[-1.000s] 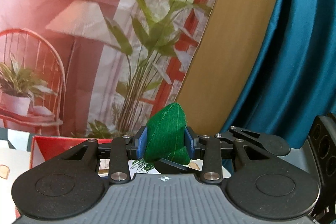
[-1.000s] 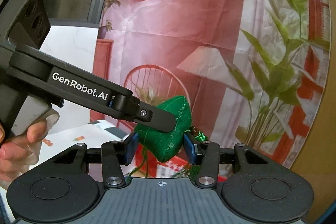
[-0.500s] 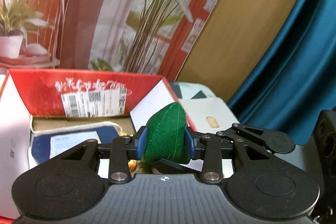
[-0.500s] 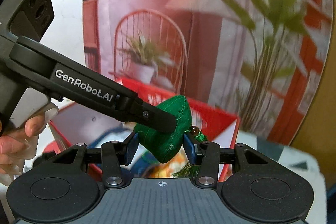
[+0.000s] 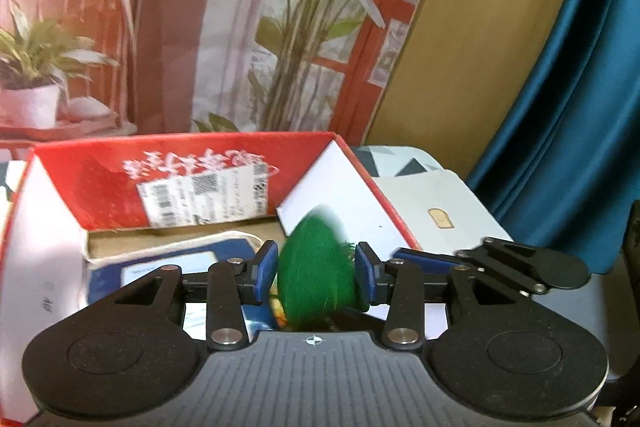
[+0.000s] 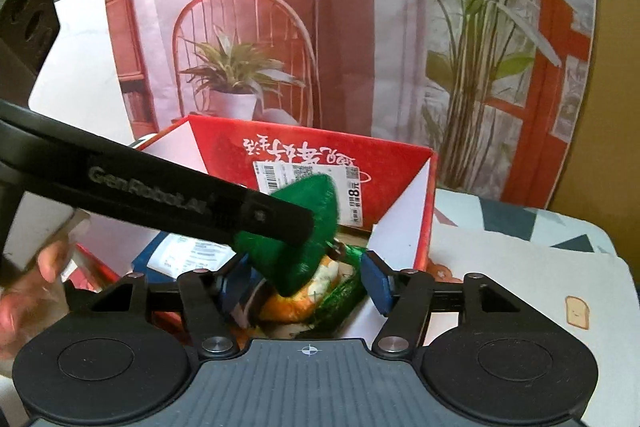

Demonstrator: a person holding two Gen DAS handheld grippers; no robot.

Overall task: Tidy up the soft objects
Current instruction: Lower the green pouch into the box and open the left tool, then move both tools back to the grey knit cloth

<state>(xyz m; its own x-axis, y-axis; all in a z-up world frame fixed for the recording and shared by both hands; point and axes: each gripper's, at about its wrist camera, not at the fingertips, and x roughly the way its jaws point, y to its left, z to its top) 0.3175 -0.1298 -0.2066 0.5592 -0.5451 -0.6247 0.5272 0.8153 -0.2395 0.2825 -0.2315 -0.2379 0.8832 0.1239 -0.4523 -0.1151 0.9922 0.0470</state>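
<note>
A green cloth pouch (image 5: 316,267) with a tassel sits blurred between the pads of my left gripper (image 5: 316,269), whose jaws stand slightly apart from it. It hangs over the open red cardboard box (image 5: 192,163). In the right wrist view the pouch (image 6: 308,227) is above the box (image 6: 320,151), crossed by the left gripper's finger (image 6: 200,203). My right gripper (image 6: 304,279) is open wide around it, touching nothing. Below lie an orange and white soft toy (image 6: 312,291) and a green tassel (image 6: 344,291).
Inside the box lies a blue packet with a white label (image 5: 172,267). The box stands on a patterned table (image 6: 520,267). A printed backdrop of chair and plants (image 6: 248,67) rises behind, with a teal curtain (image 5: 580,107) on the right.
Both grippers have opened: the right one widely, the left one slightly. The green pouch has gone blurred and sunk lower over the box. Both views have tilted further down onto the box.
</note>
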